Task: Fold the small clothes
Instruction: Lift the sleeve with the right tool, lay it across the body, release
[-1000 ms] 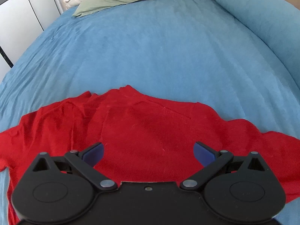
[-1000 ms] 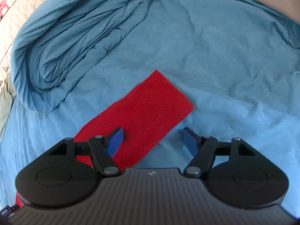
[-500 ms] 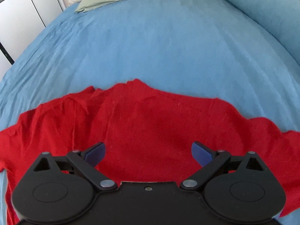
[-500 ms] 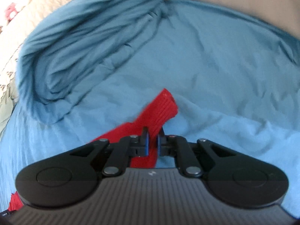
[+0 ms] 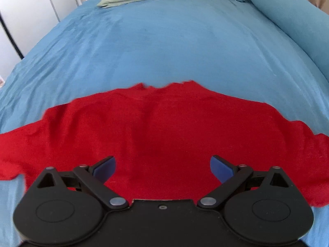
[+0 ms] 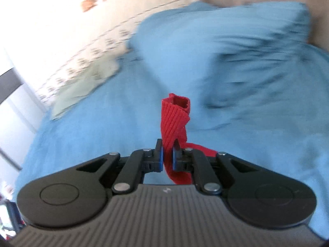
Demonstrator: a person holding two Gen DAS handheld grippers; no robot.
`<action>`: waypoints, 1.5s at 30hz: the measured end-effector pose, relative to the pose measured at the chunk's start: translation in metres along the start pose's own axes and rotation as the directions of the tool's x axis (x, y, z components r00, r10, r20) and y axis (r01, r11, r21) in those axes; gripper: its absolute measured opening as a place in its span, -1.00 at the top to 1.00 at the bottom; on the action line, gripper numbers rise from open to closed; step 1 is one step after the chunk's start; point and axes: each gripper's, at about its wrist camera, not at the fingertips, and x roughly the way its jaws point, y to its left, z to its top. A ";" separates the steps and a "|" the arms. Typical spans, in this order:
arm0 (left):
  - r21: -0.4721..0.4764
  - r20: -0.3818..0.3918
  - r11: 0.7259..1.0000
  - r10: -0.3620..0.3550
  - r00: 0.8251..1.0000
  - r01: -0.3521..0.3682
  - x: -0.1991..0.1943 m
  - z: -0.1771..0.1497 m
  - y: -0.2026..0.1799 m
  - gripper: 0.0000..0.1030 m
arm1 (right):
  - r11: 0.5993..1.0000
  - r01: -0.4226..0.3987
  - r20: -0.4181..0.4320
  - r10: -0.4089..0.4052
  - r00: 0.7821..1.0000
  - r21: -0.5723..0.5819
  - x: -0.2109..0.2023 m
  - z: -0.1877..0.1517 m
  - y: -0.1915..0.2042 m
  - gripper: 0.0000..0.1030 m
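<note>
Right claw (image 6: 167, 159) pinches red sleeve (image 6: 174, 113), cuff pointing far. Left claw (image 5: 162, 166) spread, idle over sweater (image 5: 164, 127) body; sweater's long axis runs left-right on bed (image 5: 174, 41).

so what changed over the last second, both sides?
The right hand-held gripper closed on the red sleeve and lifted it off the blue bedspread, swinging left. The left hand-held gripper stayed open over the red garment, which still lies flat.
</note>
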 end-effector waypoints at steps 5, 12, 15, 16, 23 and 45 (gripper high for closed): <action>-0.021 0.014 1.000 0.015 1.000 -0.015 -0.014 -0.007 0.063 -0.95 | 0.990 -0.138 -0.024 0.138 0.990 -0.030 0.022 -0.032 0.109 0.55; -0.071 0.009 0.996 0.044 0.999 -0.044 -0.022 -0.027 0.166 -0.95 | 0.956 -0.280 -0.109 0.270 0.957 -0.091 0.062 -0.115 0.251 0.55; -0.084 0.004 0.995 0.048 0.999 -0.048 -0.021 -0.039 0.197 -0.95 | 0.941 -0.297 -0.161 0.272 0.949 -0.164 0.085 -0.158 0.296 0.56; -0.088 0.002 0.995 0.049 0.999 -0.049 -0.020 -0.042 0.205 -0.95 | 0.936 -0.302 -0.182 0.270 0.945 -0.181 0.095 -0.174 0.307 0.56; -0.118 0.007 0.993 0.028 1.000 -0.027 -0.016 -0.065 0.244 -0.95 | 0.922 -0.285 -0.247 0.222 0.943 -0.260 0.127 -0.236 0.345 0.56; -0.074 0.119 0.996 -0.038 0.992 0.047 -0.023 -0.028 0.261 -0.99 | 0.925 -0.261 -0.237 0.198 0.951 -0.277 0.109 -0.245 0.308 -1.00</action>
